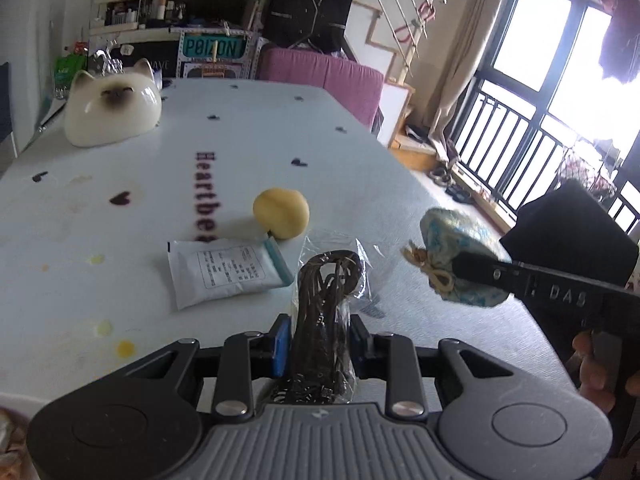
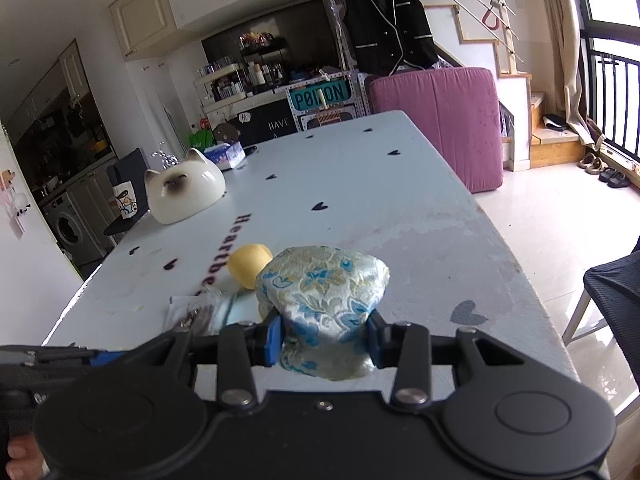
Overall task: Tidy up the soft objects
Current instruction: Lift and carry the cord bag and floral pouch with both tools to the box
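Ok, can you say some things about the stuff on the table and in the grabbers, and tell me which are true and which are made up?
1. The right gripper is squeezing a flowery blue pouch. True.
2. The left gripper is empty. False: it is shut on a clear bag of dark cords.
3. The yellow squishy ball lies on the table. True.
4. The white cat figure is in a gripper. False: it sits on the table, far from both.
5. The white packet lies flat by the yellow ball. True.
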Available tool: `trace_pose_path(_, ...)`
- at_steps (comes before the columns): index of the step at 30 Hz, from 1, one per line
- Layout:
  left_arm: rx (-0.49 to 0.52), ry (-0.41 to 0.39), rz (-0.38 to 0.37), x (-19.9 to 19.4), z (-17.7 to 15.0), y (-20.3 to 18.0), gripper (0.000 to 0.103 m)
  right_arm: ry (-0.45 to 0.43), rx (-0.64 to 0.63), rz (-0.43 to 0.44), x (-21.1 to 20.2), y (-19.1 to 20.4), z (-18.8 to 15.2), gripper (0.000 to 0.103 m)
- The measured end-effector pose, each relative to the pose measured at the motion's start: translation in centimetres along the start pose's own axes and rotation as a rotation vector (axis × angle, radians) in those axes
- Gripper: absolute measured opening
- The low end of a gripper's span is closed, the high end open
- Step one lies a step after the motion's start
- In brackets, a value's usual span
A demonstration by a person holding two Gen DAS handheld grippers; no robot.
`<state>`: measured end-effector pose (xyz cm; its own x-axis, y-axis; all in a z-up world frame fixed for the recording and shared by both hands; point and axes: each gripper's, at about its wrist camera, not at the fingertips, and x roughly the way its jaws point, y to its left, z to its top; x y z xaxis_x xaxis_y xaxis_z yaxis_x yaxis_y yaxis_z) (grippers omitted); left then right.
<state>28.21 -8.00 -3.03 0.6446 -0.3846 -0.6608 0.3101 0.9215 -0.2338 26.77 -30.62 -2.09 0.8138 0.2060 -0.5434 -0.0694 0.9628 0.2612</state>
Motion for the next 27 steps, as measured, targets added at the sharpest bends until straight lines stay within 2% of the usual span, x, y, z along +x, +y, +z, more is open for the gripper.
trace_pose_path(15,-0.005,-0.08,0.018,-9.1,-1.3,-2.5,0.032,-0.055,-0.034,0.043,-8.3,2.9,-1.4,0.042)
trace_pose_path(27,-0.005,-0.117,0.05,-14.3,-4.2,-1.1,0.032,-0.088,-0.053,0.09,-13.7,5.0,-3.7,0.042)
